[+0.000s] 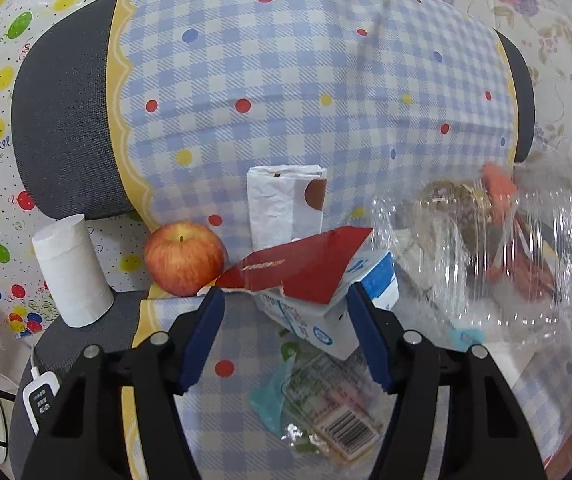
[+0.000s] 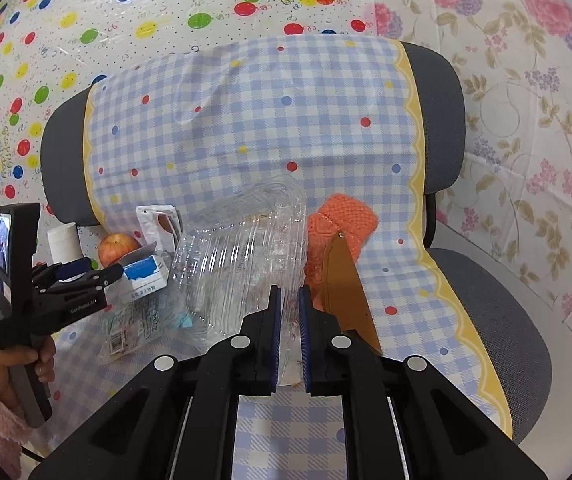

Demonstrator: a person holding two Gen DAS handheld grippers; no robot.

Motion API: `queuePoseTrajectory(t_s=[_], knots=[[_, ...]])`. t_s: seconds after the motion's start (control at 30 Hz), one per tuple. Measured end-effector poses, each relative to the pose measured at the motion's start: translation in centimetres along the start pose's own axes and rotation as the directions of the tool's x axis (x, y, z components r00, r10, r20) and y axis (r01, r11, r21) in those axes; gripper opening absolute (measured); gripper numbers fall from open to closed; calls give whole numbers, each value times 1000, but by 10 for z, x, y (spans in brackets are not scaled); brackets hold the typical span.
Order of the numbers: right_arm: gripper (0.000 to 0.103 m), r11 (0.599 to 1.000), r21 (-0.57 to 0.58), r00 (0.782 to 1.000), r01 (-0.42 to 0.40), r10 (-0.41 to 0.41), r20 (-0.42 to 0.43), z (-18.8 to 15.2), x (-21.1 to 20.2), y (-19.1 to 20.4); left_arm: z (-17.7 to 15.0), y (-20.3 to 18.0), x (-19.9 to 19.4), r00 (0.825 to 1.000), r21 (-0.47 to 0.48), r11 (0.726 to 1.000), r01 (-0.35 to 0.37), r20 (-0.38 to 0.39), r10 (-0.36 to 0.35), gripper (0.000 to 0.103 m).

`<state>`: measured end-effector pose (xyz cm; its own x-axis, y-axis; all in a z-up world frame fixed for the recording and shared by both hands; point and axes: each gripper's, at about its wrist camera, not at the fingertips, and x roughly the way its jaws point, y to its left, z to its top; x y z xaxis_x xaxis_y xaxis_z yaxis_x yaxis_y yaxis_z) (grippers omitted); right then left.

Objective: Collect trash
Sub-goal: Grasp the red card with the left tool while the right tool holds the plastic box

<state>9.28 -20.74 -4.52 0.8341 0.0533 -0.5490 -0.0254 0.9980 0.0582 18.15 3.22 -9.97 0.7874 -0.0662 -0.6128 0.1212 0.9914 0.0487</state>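
A white and blue carton (image 1: 325, 320) with a torn red flap (image 1: 305, 268) lies on the checked cloth (image 1: 286, 100) of the chair seat. My left gripper (image 1: 284, 294) is open, its blue pads (image 1: 202, 336) standing at either side of the carton's near end. In the right wrist view the left gripper (image 2: 104, 267) has its tips at the carton (image 2: 144, 276). My right gripper (image 2: 289, 292) is shut on the rim of a clear plastic container (image 2: 242, 264), which hangs at the right of the left wrist view as the container (image 1: 505, 264). A crumpled wrapper (image 1: 325, 408) with a barcode lies below the carton.
An apple (image 1: 184, 258), a toilet roll (image 1: 72, 272) and a folded white paper pack (image 1: 282, 208) stand against the chair back. An orange knitted piece (image 2: 341, 224) and a brown pointed sheath (image 2: 345, 292) lie right of the container. A white remote (image 1: 40, 396) hangs at the seat's left edge.
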Motion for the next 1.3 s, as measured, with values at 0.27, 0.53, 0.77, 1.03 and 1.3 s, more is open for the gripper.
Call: queuePoseTrajectory(t_s=[0.27, 0.53, 0.77, 1.03, 1.3], knots=[[10, 1000, 12, 1000, -2, 2, -8, -1, 2, -5, 17, -3, 15, 1000, 14, 1000, 3, -12, -3, 51], [10, 1000, 17, 1000, -3, 3, -9, -2, 1, -5, 40, 5, 16, 1000, 78, 997, -15, -18, 16, 20], [10, 1000, 16, 1000, -3, 3, -11, -8, -4, -5, 6, 25, -20, 997, 20, 996, -82, 16, 81, 5], [10, 1000, -11, 1000, 1, -1, 2, -11, -14, 5, -46, 56, -20, 996, -105, 993, -57, -80, 49, 5], [10, 1000, -10, 1000, 6, -6, -2, -9, -12, 5, -39, 32, -6, 995, 19, 999, -47, -82, 48, 23]])
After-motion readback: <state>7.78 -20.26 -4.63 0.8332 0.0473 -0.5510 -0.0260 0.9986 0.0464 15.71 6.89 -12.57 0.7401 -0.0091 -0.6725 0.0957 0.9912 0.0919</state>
